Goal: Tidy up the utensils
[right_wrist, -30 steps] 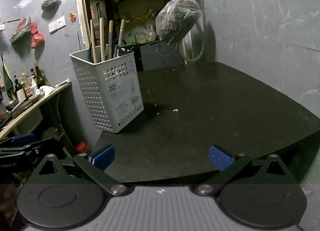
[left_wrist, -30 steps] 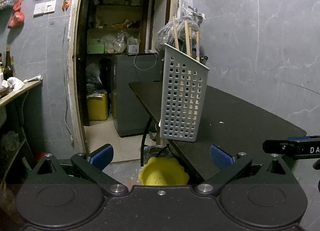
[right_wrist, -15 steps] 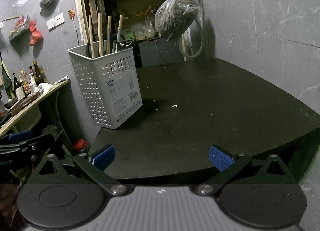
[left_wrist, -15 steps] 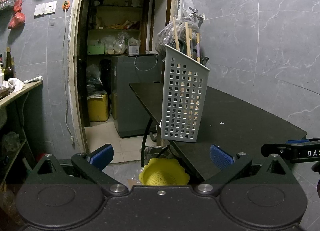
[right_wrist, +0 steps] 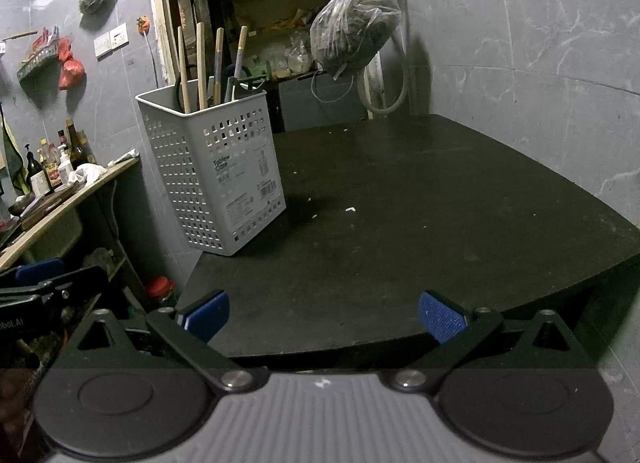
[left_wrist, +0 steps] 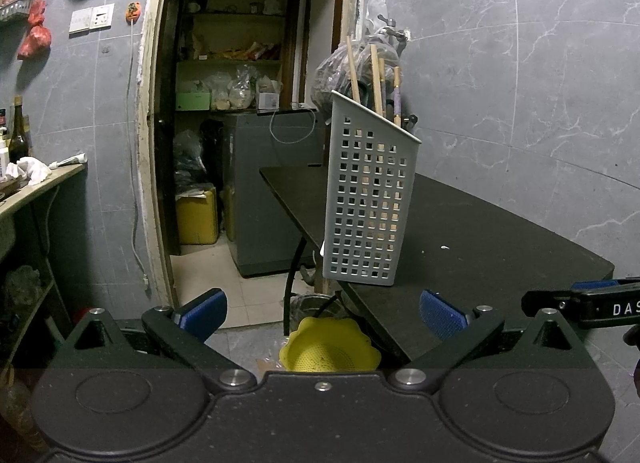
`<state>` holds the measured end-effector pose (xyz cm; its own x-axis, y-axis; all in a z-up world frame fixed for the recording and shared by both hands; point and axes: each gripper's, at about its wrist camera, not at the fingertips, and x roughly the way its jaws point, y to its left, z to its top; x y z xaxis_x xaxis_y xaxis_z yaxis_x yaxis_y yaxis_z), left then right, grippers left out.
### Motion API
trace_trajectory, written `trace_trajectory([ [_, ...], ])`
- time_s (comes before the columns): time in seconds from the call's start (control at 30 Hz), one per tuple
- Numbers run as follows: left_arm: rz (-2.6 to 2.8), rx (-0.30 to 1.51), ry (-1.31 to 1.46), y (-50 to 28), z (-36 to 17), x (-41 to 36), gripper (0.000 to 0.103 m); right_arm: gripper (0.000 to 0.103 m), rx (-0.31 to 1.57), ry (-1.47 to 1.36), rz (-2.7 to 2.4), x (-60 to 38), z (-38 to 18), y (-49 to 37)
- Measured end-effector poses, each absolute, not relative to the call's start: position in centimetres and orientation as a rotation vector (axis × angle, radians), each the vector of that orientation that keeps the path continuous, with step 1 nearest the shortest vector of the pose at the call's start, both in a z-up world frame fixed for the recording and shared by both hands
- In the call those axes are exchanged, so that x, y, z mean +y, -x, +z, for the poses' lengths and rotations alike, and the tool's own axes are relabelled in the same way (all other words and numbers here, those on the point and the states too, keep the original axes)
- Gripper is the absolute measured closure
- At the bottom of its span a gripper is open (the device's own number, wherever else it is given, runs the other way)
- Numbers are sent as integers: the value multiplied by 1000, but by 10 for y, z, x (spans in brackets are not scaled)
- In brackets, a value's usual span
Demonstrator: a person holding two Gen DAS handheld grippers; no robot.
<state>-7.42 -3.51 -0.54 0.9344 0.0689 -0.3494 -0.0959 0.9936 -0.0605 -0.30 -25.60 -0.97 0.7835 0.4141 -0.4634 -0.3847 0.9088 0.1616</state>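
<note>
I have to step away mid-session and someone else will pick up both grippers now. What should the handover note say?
Left gripper: open, empty, held off the table's near left corner.
Right gripper: open, empty, held at the near edge of the table.
White perforated basket: upright at the table's left edge, holding several wooden-handled utensils standing handle up.
Done: no loose utensils visible on the tabletop; only small white specks.
Left: apparently nothing; check for stray utensils outside these views.
</note>
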Motion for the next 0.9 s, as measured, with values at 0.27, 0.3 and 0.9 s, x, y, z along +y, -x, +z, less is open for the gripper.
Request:
trace_trajectory([
  [0.27,84,354,75,74,-4,-33,1,0,516,-54,427,-256,-11,2],
  [0.3,84,354,76,74,-4,-33,1,0,516,-53,427,-256,-11,2],
  [0.9,81,353,73,77,-5,-33,1,0,521,-35,422,-254,-11,-1],
])
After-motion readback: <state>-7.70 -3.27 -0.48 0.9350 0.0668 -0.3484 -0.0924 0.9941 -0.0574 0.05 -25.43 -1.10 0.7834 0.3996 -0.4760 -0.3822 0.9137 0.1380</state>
